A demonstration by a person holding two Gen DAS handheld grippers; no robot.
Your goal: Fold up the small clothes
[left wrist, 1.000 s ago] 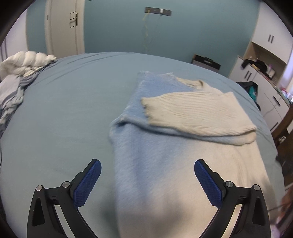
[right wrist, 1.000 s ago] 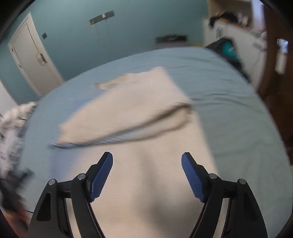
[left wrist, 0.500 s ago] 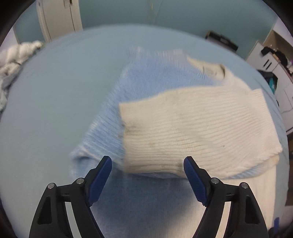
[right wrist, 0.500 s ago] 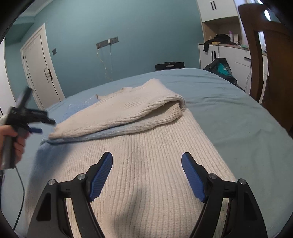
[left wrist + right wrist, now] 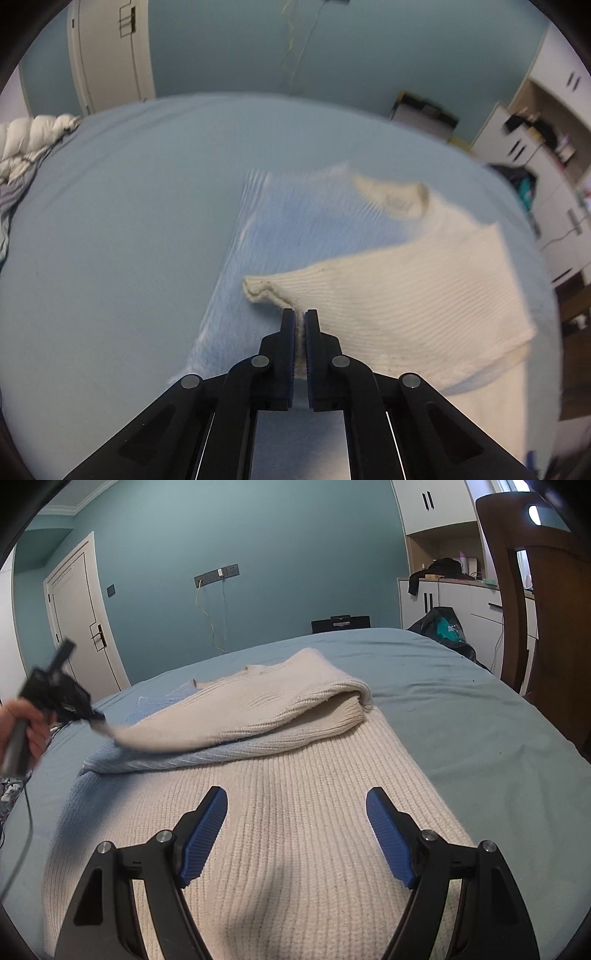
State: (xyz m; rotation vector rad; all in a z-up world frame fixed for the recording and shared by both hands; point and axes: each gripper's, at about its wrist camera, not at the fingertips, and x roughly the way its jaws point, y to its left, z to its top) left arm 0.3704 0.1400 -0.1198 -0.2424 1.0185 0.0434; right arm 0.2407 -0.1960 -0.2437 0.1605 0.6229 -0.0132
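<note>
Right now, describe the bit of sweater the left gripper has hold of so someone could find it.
Start at the blue bed, where a ribbed sweater lies spread out, cream fading to blue. A cream sleeve is folded across its upper part. The left gripper is shut on that sleeve's cuff end, the only part lifted off the knit.

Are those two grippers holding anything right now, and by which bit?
The left gripper pinches the cream sleeve's cuff edge of the sweater. The right gripper is open, holding nothing.
</note>
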